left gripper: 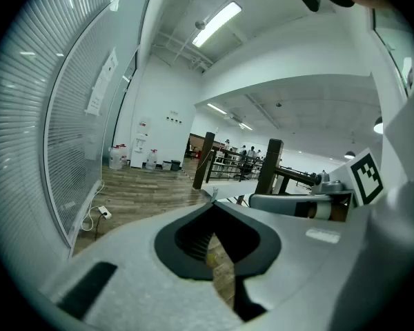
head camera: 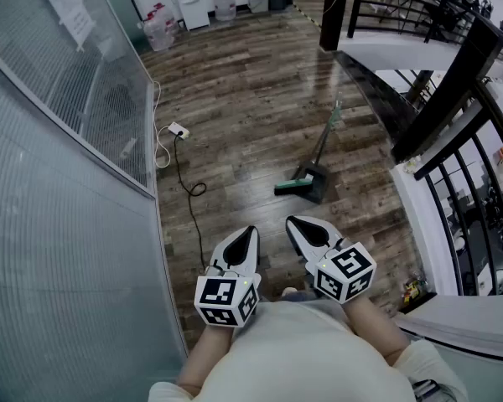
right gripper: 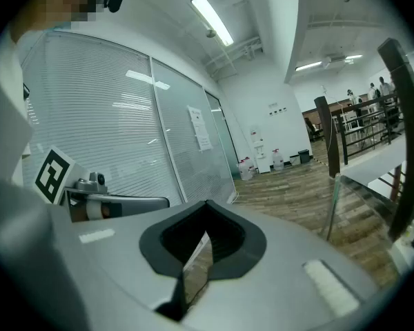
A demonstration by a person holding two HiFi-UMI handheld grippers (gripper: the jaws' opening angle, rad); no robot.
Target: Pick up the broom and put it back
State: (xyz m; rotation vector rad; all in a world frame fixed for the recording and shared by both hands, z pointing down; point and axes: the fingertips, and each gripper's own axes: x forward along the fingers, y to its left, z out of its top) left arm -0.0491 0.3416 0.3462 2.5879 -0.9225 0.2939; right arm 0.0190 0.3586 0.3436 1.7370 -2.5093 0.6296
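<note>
The broom (head camera: 322,143), with a thin green handle and a green head, rests on the wooden floor ahead of me, its head beside a dark dustpan (head camera: 313,180). Both grippers are held close to my body, well short of the broom and apart from it. My left gripper (head camera: 251,229) has its jaws together at the tip with nothing between them, as the left gripper view (left gripper: 212,203) also shows. My right gripper (head camera: 291,219) likewise stands shut and holds nothing (right gripper: 207,203). In both gripper views the jaws hide the broom.
A glass partition wall (head camera: 59,141) runs along the left. A white power strip (head camera: 178,130) and its black cable (head camera: 187,182) lie on the floor near it. A black railing (head camera: 453,141) bounds the right side. Water jugs (head camera: 159,25) stand at the far end.
</note>
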